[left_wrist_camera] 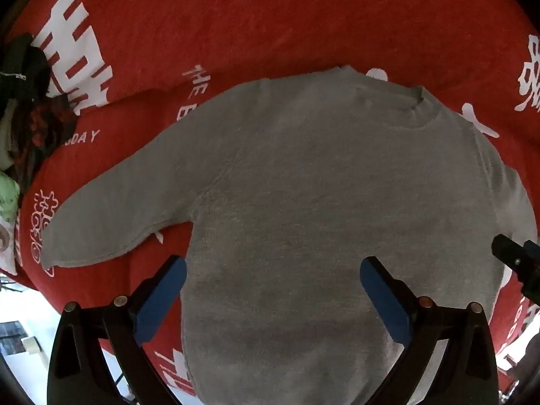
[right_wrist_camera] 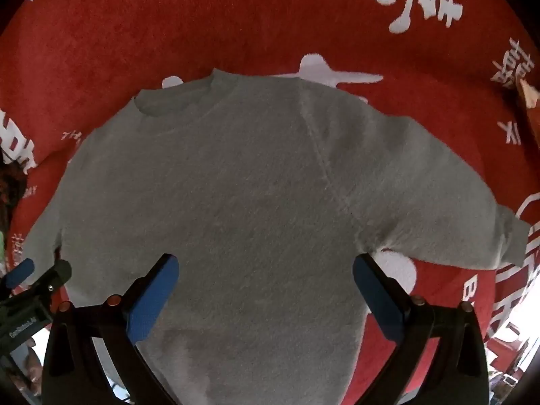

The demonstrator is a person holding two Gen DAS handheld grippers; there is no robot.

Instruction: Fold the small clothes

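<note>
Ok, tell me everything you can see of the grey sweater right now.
The grey sweater is a plain long-sleeved crew-neck in soft, fleecy-looking knit. It lies flat and unfolded on the red blanket with white lettering, ribbed collar at the far end, hem nearest the cameras. Both sleeves angle outward and down, cuffs resting on the blanket. The left gripper and right gripper hover over its lower body, jaws open; nothing grips it.

- Sweater (left_wrist_camera: 303, 202): plain grey, no print
- Blanket (left_wrist_camera: 270, 17) under it: red with white characters and lettering
- Left gripper (left_wrist_camera: 273, 293) and right gripper (right_wrist_camera: 266, 290): black arms, blue pads
- Clothes pile (left_wrist_camera: 23, 108), far left: dark, red-speckled and pale green
</note>
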